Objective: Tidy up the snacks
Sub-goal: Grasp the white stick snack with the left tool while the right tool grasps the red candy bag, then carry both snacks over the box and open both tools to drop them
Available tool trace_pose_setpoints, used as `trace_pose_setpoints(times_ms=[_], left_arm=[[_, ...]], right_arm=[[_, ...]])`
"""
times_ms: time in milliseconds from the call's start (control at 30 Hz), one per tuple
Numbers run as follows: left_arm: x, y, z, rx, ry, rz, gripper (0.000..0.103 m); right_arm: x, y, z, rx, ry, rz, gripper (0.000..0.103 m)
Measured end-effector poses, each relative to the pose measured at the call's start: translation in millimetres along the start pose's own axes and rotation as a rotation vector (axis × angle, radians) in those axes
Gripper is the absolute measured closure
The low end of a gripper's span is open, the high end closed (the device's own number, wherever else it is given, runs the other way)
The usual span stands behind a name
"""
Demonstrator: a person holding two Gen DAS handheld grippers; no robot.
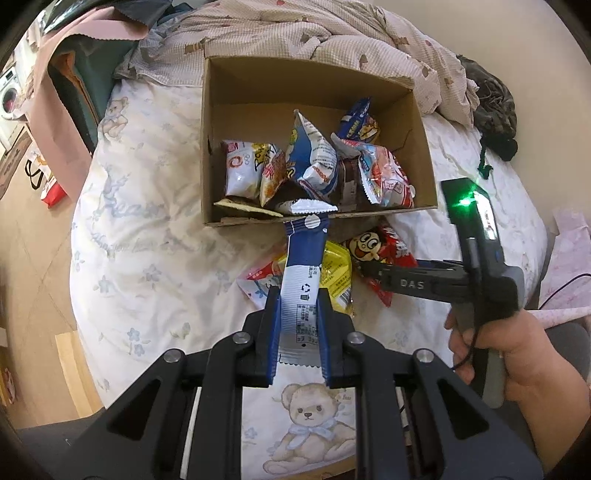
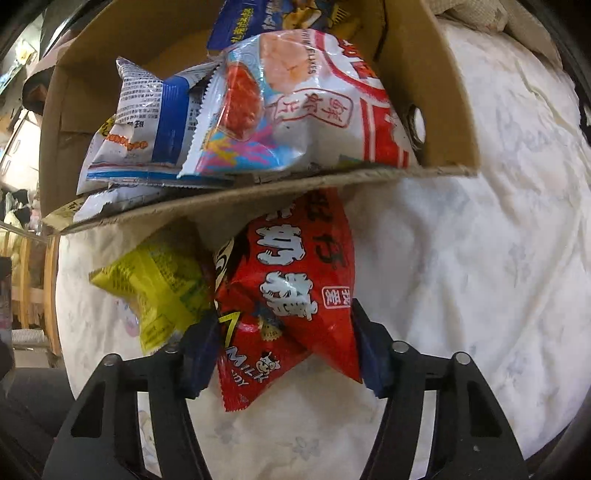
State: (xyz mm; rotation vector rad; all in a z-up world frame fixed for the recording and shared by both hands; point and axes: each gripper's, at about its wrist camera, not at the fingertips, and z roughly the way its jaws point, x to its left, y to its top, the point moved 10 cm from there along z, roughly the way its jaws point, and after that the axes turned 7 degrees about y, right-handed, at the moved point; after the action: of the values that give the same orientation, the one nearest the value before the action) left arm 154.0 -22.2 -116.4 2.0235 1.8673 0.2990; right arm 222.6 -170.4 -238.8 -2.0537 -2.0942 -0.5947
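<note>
**Bed loaded with snacks**

Here's the bed (image 1: pixel 140 229), covered by a white sheet printed with teddy bears and pale flowers. A cardboard box (image 1: pixel 417 122) sits directly on it. Just in front of the box, a yellow packet (image 2: pixel 162 288) and a red packet (image 2: pixel 295 273) lie touching. A rumpled checked quilt (image 1: pixel 295 29) is heaped behind the box.

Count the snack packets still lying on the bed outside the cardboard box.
3: a red milk candy bag between the right gripper's fingers, a yellow packet beside it, and a pink-white packet partly hidden beneath. Others may be hidden.
</note>
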Motion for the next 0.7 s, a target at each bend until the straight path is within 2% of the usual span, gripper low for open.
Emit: trace_pose_setpoints(times_ms=[200, 333, 500, 700], left_arm=[[1.1, -0.7, 1.3, 0.001, 0.009, -0.010, 0.088], [5.7, 2.0, -0.3, -0.014, 0.025, -0.027, 0.088], [13.2, 4.3, 1.8, -0.025, 0.050, -0.044, 0.088], [23.4, 5.2, 8.0, -0.021, 0.066, -0.076, 0.088]], right_arm=[[-6.9, -20.5, -24.0, -0.003, 0.016, 0.034, 0.044], [-9.6, -33.7, -39.2, -0.012, 0.058, 0.081, 0.044], [3.0, -54.0, -60.5, -0.052, 0.124, 0.100, 0.044], [19.3, -59.6, -85.4, -0.124, 0.189, 0.099, 0.044]])
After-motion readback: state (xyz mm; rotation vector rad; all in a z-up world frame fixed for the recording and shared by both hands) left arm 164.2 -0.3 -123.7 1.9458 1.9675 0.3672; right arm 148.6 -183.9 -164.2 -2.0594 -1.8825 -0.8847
